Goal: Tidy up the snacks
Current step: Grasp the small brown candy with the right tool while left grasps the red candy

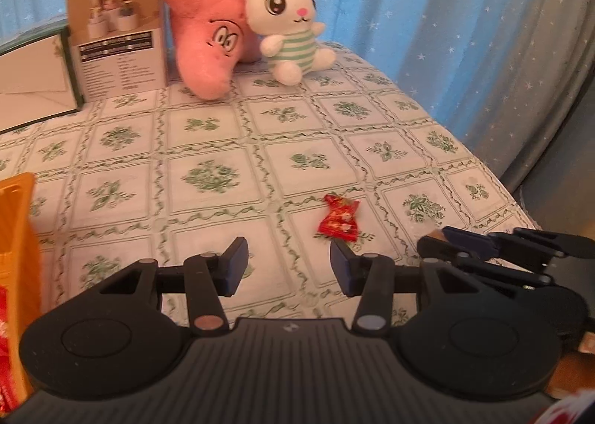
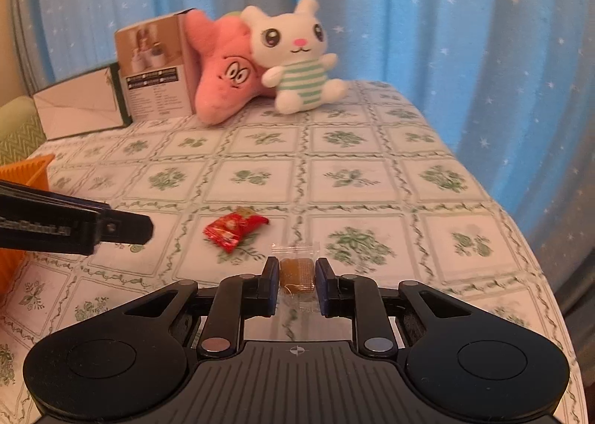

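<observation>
Pinching clear-wrapped brown candy (image 2: 297,275) | right gripper (image 2: 297,280) | glossy floral tablecloth (image 2: 372,148)

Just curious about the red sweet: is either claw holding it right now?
No, the red candy lies free on the tablecloth, while the right gripper is closed on a brown candy.

We see red-wrapped candy (image 2: 234,230) flat on tablecloth; we see clear-wrapped amber candy (image 2: 297,272) just beside it.

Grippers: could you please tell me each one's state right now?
Left gripper: open, holding nothing.
Right gripper: shut on the clear-wrapped brown candy.
</observation>
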